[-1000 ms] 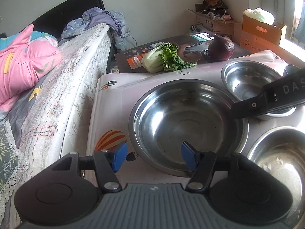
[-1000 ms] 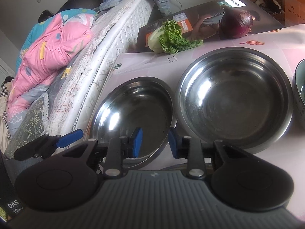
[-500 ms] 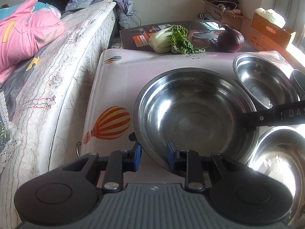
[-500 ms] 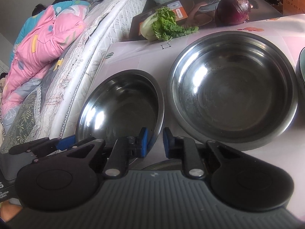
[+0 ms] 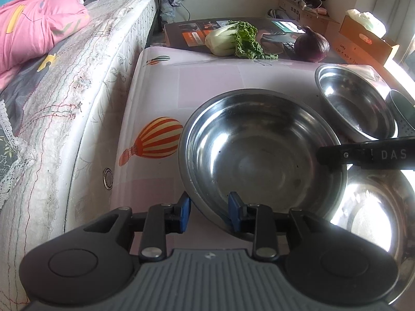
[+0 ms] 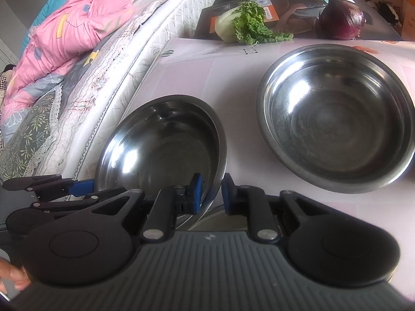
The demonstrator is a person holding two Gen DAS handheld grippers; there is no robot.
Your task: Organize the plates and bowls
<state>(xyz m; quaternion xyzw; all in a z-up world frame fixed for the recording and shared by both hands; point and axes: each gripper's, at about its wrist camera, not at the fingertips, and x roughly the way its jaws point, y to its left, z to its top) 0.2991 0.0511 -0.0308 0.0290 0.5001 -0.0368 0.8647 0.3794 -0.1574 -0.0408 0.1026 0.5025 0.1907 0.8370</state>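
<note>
The large steel bowl point(image 5: 259, 150) is held by two opposite points of its rim, which is probably why it sits level enough to be carried rather than dragged. The left gripper point(image 5: 210, 215) straddles the rim at the bowl's 6 o'clock, one blue pad outside the wall and one inside. Its jaws are opening a little with the rim between them, yet the pads look to bear on both faces of the sloping wall.

In the right wrist view the right gripper point(image 6: 210, 194) has its jaws closed nearly all the way on the thin edge of the same bowl, at the bowl's 5 o'clock.

The bowl's 4 o'clock edge overlaps a third steel bowl point(image 5: 376, 212) lying on the pink surface point(image 5: 207, 83). My reading is that it is being brought over to nest there. A thin, slippery rim favours a grip from both sides, and the easing left hold could let the bowl tip.

A second steel bowl point(image 5: 355, 103) waits at 2 o'clock on the surface, apart from the held one. A dark vessel point(image 5: 400, 108) stands just beside it, too cropped to name.

A bok choy point(image 5: 228, 40) and a red onion point(image 5: 311, 44) rest on a flat box at 12 and 1 o'clock, clear of the stacking. A bed point(image 5: 77, 77) runs along 9 o'clock.
</note>
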